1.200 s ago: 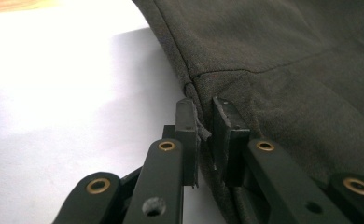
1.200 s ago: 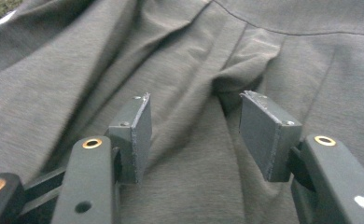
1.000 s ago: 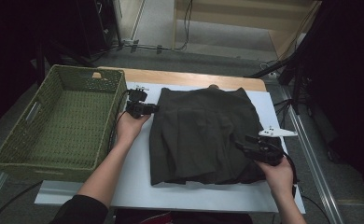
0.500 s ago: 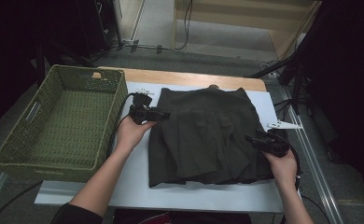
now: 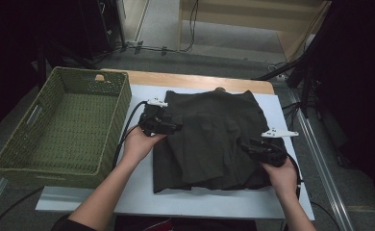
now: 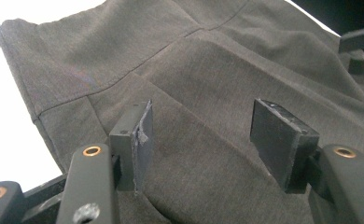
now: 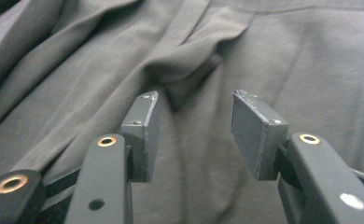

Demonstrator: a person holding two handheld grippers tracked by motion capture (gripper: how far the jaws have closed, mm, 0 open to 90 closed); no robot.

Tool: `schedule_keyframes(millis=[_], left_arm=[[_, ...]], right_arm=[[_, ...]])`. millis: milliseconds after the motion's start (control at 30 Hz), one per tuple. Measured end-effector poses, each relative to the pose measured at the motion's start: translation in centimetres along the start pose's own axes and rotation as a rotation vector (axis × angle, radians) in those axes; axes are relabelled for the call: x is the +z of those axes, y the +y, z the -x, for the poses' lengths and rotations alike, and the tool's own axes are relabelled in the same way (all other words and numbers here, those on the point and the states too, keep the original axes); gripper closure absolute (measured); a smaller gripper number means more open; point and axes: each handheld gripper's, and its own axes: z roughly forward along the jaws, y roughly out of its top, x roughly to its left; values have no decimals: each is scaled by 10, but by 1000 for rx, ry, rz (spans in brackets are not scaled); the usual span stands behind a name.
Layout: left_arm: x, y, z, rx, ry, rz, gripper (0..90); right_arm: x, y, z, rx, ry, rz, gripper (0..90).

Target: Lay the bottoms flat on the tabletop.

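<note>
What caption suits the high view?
Two hand-held grippers, left gripper and right gripper, over a dark garment beside a green basket.

A skirt (image 5: 214, 139) lies flat on the table (image 5: 142, 192), its waistband toward 12 o'clock and its hem toward 6 o'clock. A wicker basket (image 5: 65, 130) sits at the skirt's 9 o'clock, just beside it. 2 grippers flank the skirt: the left gripper (image 5: 168, 127) over its 9 o'clock edge, the right gripper (image 5: 253, 148) over its 4 o'clock part.
</note>
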Motion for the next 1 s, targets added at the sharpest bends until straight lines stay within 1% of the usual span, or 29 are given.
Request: schedule_keyframes(millis=[133, 167, 200, 267, 300, 367, 400, 433, 467, 500, 600, 700, 800, 833, 867, 900, 933, 967, 1000], left_arm=[[0, -1, 2, 7, -5, 4, 402], [0, -1, 3, 8, -6, 3, 402], [1, -1, 3, 10, -7, 0, 403], [3, -2, 5, 12, -10, 2, 402], [3, -2, 5, 14, -11, 3, 402], [5, -2, 7, 17, -22, 4, 402], [6, -2, 8, 18, -22, 2, 402], [7, -2, 8, 22, -27, 0, 402], [8, -2, 10, 24, -29, -2, 402], [9, -2, 11, 27, -26, -5, 402], [13, -2, 13, 34, -35, -15, 403], [18, -2, 17, 43, -40, -32, 403], [21, -3, 20, 50, -47, -44, 403], [22, -3, 22, 55, -45, -41, 403], [23, -3, 23, 55, -50, -37, 403], [24, -3, 24, 58, -53, -33, 403], [26, -4, 25, 60, -53, -33, 402], [28, -4, 26, 60, -51, -33, 401], [30, -5, 27, 62, -52, -37, 390]], right_arm=[[7, -9, -10, -14, 18, -38, 497], [10, -12, -11, -14, 28, -58, 490], [12, -15, -11, -17, 26, -74, 478], [15, -19, -10, -1, 41, -91, 474], [16, -20, -10, 9, 48, -95, 508], [14, -22, -12, 10, 69, -116, 648], [12, -22, -14, 8, 72, -135, 736], [10, -21, -15, 0, 78, -152, 781], [6, -21, -17, 9, 83, -156, 817], [2, -21, -18, 15, 103, -163, 837], [-7, -26, -24, 21, 137, -176, 847], [-15, -31, -33, 10, 142, -175, 846], [-22, -34, -40, 1, 148, -154, 844], [-24, -34, -40, 3, 163, -143, 841], [-25, -34, -40, -1, 163, -136, 830], [-26, -34, -39, -6, 154, -126, 759], [-27, -34, -38, -17, 121, -92, 649], [-28, -34, -35, -24, 97, -62, 622], [-29, -34, -32, -28, 83, -44, 612]])
